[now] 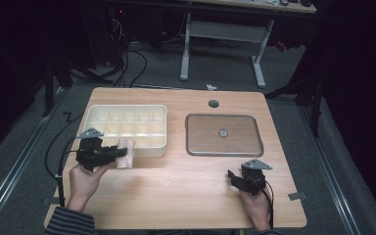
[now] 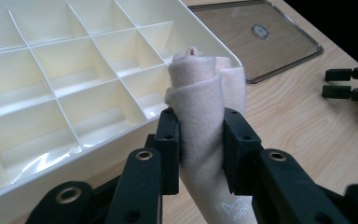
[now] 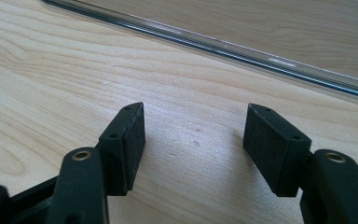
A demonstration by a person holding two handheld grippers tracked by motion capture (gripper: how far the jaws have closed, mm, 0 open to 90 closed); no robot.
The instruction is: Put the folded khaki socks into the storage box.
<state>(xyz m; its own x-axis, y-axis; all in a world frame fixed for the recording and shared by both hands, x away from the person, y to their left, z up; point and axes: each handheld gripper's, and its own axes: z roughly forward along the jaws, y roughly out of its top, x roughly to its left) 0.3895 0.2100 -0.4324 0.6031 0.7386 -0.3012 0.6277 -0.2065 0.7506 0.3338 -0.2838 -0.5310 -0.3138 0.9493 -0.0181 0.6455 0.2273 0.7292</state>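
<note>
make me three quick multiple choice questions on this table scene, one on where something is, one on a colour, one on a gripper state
1. Where does the clear lid lie?
A. on the table to the right of the divided tray
B. on top of the divided tray
C. on the floor

2. What colour is the rolled cloth?
A. dark blue
B. pale pink
C. green

3. How does the left gripper stand?
A. open over the bare table
B. shut on the rolled cloth
C. shut on the lid

Answers:
1. A, the high view shows the lid flat on the wooden table, apart from the cream tray.
2. B, the left gripper view shows pale pink fabric, rolled up at the tray's near corner.
3. B, its two black pads press on the cloth from both sides, while the right gripper is open with nothing between its jaws.
</note>
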